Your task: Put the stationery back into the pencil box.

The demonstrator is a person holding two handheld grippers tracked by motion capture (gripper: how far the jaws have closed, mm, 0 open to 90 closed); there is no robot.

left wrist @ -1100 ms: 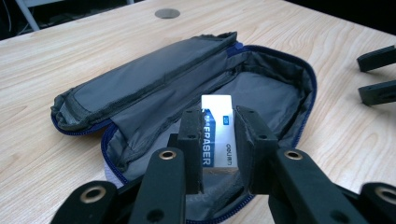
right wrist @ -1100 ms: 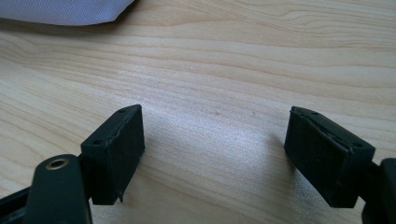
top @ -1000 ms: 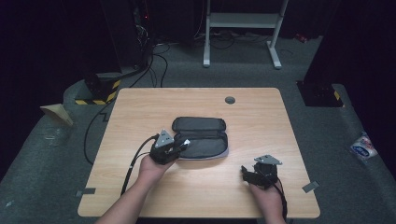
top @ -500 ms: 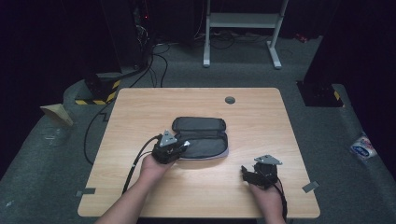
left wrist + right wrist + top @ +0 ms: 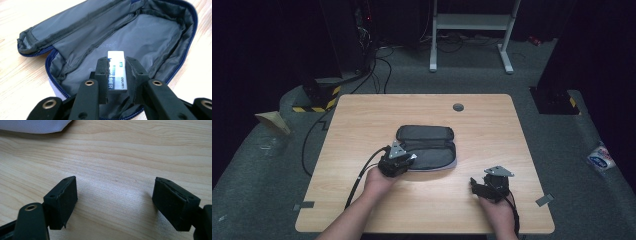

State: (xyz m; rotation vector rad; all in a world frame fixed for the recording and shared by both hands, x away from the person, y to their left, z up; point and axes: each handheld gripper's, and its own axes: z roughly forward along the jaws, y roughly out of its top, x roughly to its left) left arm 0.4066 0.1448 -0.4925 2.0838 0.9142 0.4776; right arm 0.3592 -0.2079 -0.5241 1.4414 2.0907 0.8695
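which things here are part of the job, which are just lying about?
In the job:
- eraser, clamped in the left tool
- open pencil case under it

Lying about:
- right tool, open above bare table
- packet on the floor
- taped block beside the table

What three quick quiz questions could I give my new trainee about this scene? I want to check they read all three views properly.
1. True or false: the left tongs are shut on a white eraser.
2. What lies under that eraser? A) a closed box B) an unzipped grey pencil case C) a plate
3. How do the right tongs stand, and what is under them?

Key:
1. True: both pads press its sides.
2. B: the case lies open, its lining showing, with a blue zip around the edge.
3. Open with nothing between them, over the bare wooden table, apart from the case in the high view.
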